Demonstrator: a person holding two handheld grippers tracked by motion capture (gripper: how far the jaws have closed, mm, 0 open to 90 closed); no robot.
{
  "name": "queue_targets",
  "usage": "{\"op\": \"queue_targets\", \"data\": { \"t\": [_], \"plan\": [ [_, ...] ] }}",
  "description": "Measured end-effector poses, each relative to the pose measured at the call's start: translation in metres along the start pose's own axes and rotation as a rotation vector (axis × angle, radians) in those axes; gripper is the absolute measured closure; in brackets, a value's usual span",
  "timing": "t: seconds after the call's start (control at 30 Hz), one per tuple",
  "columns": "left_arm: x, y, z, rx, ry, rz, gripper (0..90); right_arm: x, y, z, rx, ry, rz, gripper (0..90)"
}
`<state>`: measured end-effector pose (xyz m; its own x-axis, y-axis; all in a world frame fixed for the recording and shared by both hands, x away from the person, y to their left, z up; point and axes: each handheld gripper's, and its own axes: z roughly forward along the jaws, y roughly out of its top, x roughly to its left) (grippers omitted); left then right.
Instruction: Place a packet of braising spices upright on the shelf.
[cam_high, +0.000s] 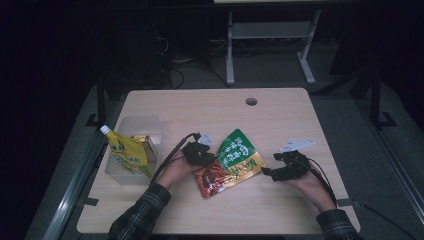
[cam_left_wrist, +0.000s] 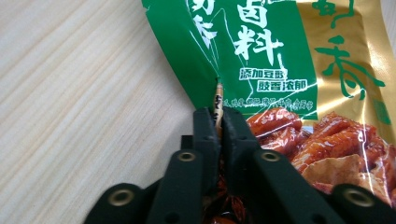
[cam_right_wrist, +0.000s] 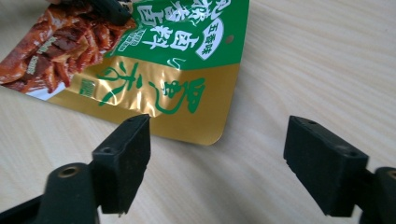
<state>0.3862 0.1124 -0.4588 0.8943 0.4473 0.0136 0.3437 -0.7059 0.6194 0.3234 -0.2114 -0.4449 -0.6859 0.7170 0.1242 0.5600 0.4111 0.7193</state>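
I have the flat green, gold and red foil food pouch (cam_high: 231, 164) lying on the pale wooden table (cam_high: 280, 120), near its front middle, between my two hands. My left gripper (cam_left_wrist: 218, 122) is clamped tight on the pouch's left edge, where the green print meets the red picture, and the foil puckers into a crease just above the pads. My right gripper (cam_right_wrist: 217, 163) sits just off the pouch's gold corner, jaws spread wide with bare wood between them, touching nothing. Off to the left stands a clear plastic tub (cam_high: 142, 125) holding a yellow spouted pouch with a white cap (cam_high: 126, 152) and a small brown packet (cam_high: 147, 147) leaning beside it. A round cable hole (cam_high: 251, 101) sits near the table's far edge, well apart from my work.
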Motion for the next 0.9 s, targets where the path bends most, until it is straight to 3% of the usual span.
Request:
{"op": "queue_targets", "data": {
  "t": [0.07, 0.17, 0.27, 0.3, 0.37, 0.43, 0.57, 0.9],
  "plan": [
    [0.003, -0.002, -0.001, -0.015, -0.012, -0.037, 88.2, 0.001, -0.002, -0.002, 0.0, 0.007, 0.016, 20.8],
    [0.007, -0.009, -0.003, -0.078, -0.036, -0.12, 89.2, 0.002, -0.006, -0.003, -0.007, 0.019, 0.045, 19.9],
    [0.01, -0.01, -0.011, -0.108, -0.013, -0.14, 89.6, 0.004, -0.007, -0.003, -0.021, 0.046, 0.057, 19.9],
    [0.01, -0.01, -0.013, -0.133, -0.014, -0.164, 89.6, 0.007, -0.006, -0.003, -0.013, 0.056, 0.076, 19.9],
    [0.012, -0.01, -0.017, -0.152, -0.005, -0.161, 89.7, 0.008, -0.006, 0.001, -0.011, 0.065, 0.061, 19.4],
    [0.011, -0.009, -0.021, -0.189, -0.015, -0.199, 89.7, 0.011, -0.005, 0.005, -0.005, 0.082, 0.071, 19.2],
    [0.008, -0.005, -0.03, -0.24, -0.011, -0.2, 89.8, 0.017, -0.001, 0.013, -0.008, 0.113, 0.073, 20.1],
    [0.0, 0.003, -0.049, -0.341, -0.033, -0.195, 89.9, 0.023, 0.013, 0.027, -0.104, 0.155, 0.094, 25.3]
  ]
}}
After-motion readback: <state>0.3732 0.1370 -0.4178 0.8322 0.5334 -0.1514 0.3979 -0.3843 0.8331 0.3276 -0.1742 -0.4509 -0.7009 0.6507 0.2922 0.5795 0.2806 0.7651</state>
